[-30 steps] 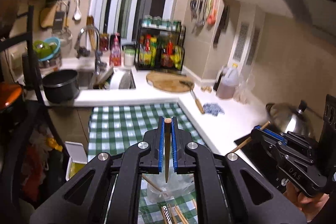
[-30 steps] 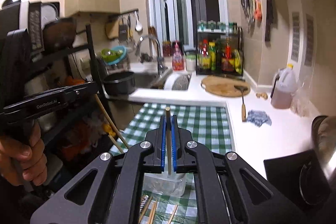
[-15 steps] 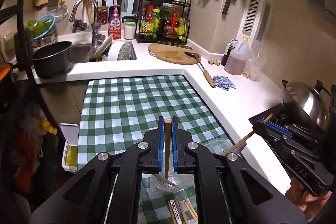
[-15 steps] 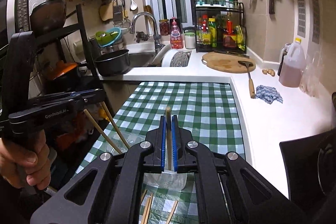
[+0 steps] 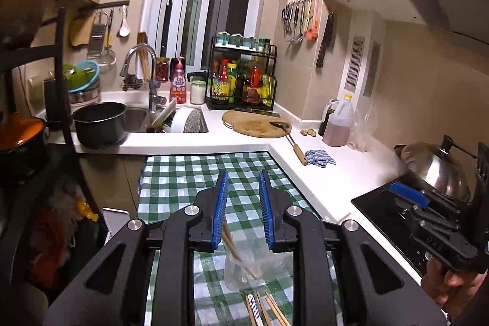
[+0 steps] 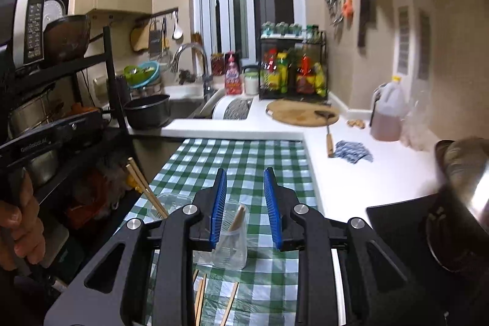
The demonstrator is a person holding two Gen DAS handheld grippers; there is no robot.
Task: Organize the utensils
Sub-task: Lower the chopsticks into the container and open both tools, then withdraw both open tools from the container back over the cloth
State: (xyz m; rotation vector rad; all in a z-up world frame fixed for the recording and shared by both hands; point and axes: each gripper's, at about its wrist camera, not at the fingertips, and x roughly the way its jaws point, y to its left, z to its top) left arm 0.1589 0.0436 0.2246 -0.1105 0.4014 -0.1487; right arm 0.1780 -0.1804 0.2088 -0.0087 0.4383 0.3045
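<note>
Chopsticks (image 5: 237,249) leaning upright in clear cup (image 5: 241,271) on checked counter (image 5: 183,176), more loose chopsticks (image 5: 269,310) flat just nearer, long axes pointing away. Directly below both wide-open, empty hand-held grippers: left (image 5: 243,211), right (image 6: 246,208), about equally near.

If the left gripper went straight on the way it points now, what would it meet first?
Probably the green checked tablecloth just ahead of the open left gripper, with the white counter beyond; depth is unclear.
</note>
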